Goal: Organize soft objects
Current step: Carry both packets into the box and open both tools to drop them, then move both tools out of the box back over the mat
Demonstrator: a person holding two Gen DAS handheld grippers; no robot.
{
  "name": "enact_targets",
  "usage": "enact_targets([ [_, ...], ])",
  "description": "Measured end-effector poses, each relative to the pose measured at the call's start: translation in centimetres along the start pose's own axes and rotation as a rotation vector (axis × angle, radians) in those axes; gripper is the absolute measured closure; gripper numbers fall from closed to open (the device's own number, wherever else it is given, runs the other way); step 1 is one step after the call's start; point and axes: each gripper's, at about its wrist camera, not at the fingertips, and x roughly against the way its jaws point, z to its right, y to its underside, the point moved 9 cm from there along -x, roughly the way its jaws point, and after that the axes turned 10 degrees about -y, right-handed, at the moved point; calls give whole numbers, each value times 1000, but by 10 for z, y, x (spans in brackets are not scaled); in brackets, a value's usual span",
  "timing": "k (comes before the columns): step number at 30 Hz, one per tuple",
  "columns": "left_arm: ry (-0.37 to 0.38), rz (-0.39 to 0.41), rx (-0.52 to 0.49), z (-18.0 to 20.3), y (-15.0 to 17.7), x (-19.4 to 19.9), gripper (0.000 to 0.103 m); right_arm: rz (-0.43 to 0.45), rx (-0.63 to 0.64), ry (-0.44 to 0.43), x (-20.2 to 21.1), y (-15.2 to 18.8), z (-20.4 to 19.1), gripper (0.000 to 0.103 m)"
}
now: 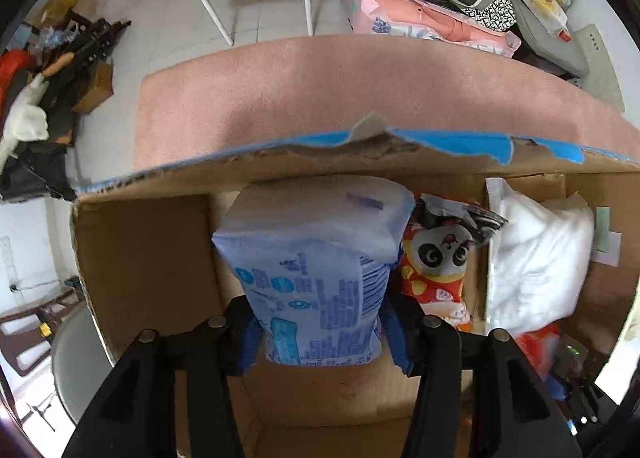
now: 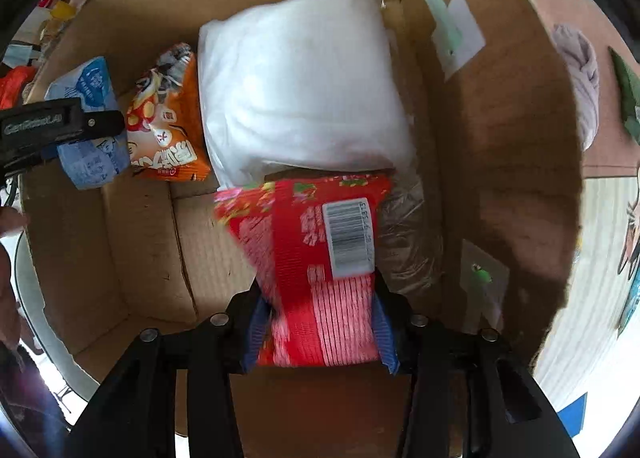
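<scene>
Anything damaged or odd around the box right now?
Yes: the brown cardboard box has a torn, ragged far rim, its blue tape ripped and a flap of board sticking up. The packs inside look intact.

Inside the cardboard box, a pale blue tissue pack printed with blue text stands upright, pinched at its lower end between my left jaws. At its 3 o'clock sits an orange-red snack bag with a cartoon panda face, and further toward 3 o'clock a plump white pillow pack in clear wrap leans against the box wall. From my right view, a red packet with a white barcode label is squeezed between my right jaws, its top edge overlapping the white pillow pack at 12 o'clock.
</scene>
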Motion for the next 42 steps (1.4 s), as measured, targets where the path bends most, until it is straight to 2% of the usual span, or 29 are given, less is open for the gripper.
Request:
enact_targets([
  [1, 17, -5, 7, 0, 2, 3, 51, -2, 1, 7, 0, -2, 1, 34],
  [2, 31, -6, 12, -1, 3, 6, 48, 5, 8, 14, 4, -3, 0, 29],
  [3, 38, -2, 11, -2, 2, 8, 41, 6, 17, 4, 6, -3, -4, 24],
  [4, 36, 8, 3, -2, 3, 13, 33, 6, 20, 11, 10, -2, -6, 20],
  [5, 30, 22, -2, -4, 4, 17, 16, 10, 20, 19, 14, -2, -7, 17],
  [6, 22, 41, -5, -5, 6, 23, 7, 16, 25, 24, 17, -2, -9, 11],
  [8, 24, 54, -5, -6, 12, 30, 6, 39, 36, 28, 26, -1, -15, 7],
  [10, 57, 56, -3, -5, 19, 36, 6, 61, 39, 23, 38, 2, -20, 0],
  [13, 68, 71, 1, -7, 31, 47, 6, 99, 58, 41, 53, 7, -26, 0],
  [19, 62, 156, 37, -17, 71, 76, 6, 181, 108, 95, 84, 21, -29, 0],
  [23, 71, 213, 59, -24, 100, 99, 6, 240, 134, 108, 103, 44, -24, 0],
  [26, 48, 258, 73, -28, 120, 116, 6, 282, 168, 111, 121, 58, -28, 0],
  [30, 53, 318, 83, -26, 149, 140, 6, 343, 202, 90, 142, 75, -32, 0],
  [33, 30, 352, 93, -24, 169, 153, 6, 385, 223, 89, 160, 91, -33, 0],
  [37, 61, 360, 102, -18, 195, 163, 6, 423, 253, 76, 182, 110, -36, 0],
  [42, 79, 378, 110, -12, 212, 176, 6, 445, 264, 29, 200, 132, -38, 0],
])
